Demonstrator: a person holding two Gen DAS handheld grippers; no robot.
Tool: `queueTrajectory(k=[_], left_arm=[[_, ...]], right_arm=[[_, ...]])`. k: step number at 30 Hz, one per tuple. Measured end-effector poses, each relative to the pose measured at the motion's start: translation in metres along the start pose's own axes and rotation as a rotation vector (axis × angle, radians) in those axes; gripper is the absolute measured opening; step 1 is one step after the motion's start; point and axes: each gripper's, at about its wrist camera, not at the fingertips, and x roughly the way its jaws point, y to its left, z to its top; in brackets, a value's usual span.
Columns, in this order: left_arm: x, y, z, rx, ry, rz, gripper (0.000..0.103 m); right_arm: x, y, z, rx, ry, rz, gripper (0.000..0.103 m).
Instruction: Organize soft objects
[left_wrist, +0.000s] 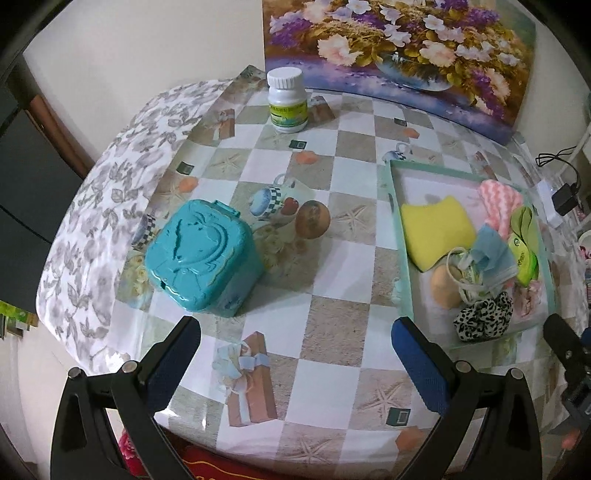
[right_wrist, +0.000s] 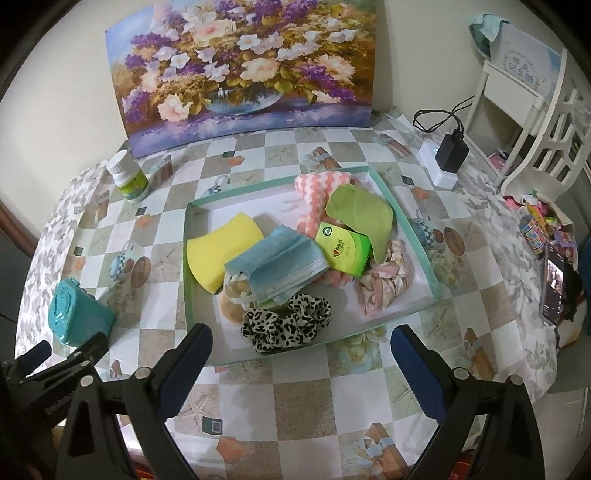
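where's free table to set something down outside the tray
Widest bare stretch: between the teal box and the tray, running back to the bottle. Also free along the near edge before both open grippers, left and right. The tray is crowded.

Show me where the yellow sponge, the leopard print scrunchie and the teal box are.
yellow sponge (right_wrist: 216, 254), right wrist view, on its flat top face.
leopard print scrunchie (right_wrist: 284, 323), right wrist view, on its gathered middle.
teal box (left_wrist: 201, 254), left wrist view, on its embossed lid.
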Motion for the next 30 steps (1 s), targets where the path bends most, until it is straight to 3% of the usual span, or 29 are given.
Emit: queueTrajectory(k=[4, 30], left_arm=[[0.003, -0.004, 0.0, 0.01, 0.014, -0.007, 0.103], [0.011, -0.006, 0.002, 0.018, 0.051, -0.04, 0.103]], right_arm=[[0.005, 0.0, 0.0, -0.001, 0.014, 0.003, 0.103], [0.012, 0.008, 0.0, -0.035, 0.039, 0.01, 0.103]])
